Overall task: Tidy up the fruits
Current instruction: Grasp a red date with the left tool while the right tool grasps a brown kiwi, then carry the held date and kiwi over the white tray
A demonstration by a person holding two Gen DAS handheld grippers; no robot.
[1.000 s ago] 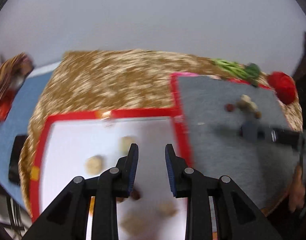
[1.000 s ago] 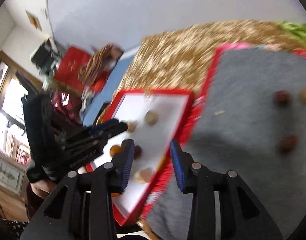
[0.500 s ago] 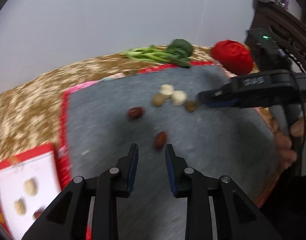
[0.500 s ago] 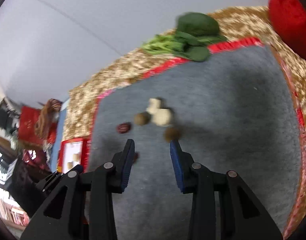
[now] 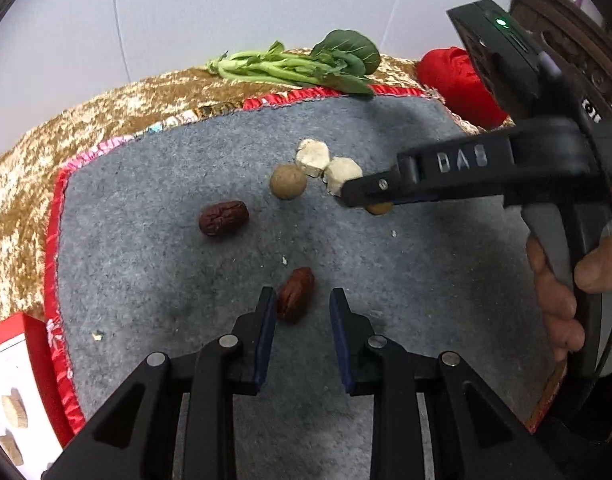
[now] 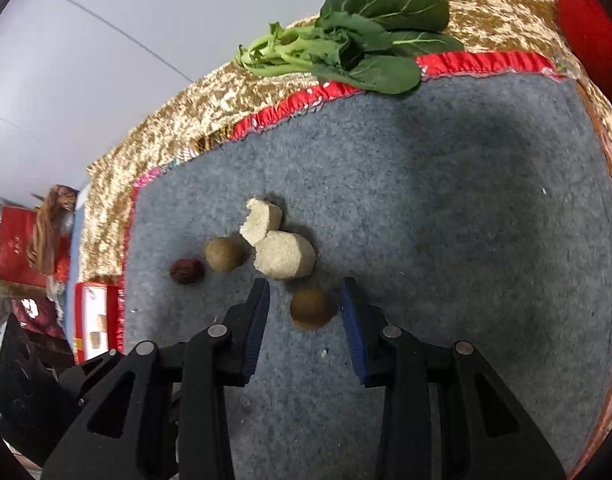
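On the grey felt mat lie two red dates, two brown round fruits and two pale chunks. My left gripper is open, its jaws either side of the near red date. The other date lies farther left. My right gripper is open around a brown round fruit; in the left wrist view the right gripper hides most of that fruit. The second brown fruit and the pale chunks lie just beyond.
A bunch of green leafy vegetable lies at the mat's far edge on the gold cloth. A red ball-like thing sits at the far right. A red-rimmed white tray holding several pieces is at the left.
Both grippers swung from the white tray over to the grey mat and came down. The left now brackets a date, the right a brown fruit.
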